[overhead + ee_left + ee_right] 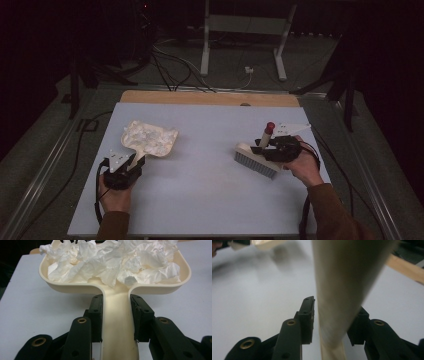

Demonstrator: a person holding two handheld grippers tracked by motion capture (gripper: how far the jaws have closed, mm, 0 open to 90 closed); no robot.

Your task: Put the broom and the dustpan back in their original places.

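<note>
Here, left fingers [115,315] clenched on dustpan [115,277] handle, pan pointing away; right fingers [334,320] loose around brush [257,159] handle.

the room was dim, its back wall lost in darkness. a pale blue-grey table top [210,200] lay over a wooden board [210,98]. grey floor [310,55] spread beyond, crossed by black and white cables [172,62], with a white metal frame [245,35] standing behind.

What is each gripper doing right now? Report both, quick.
Left gripper: shut on the dustpan handle; crumpled paper fills the pan.
Right gripper: brush handle between the jaws, but a gap shows beside one pad; grip cannot be told.
</note>
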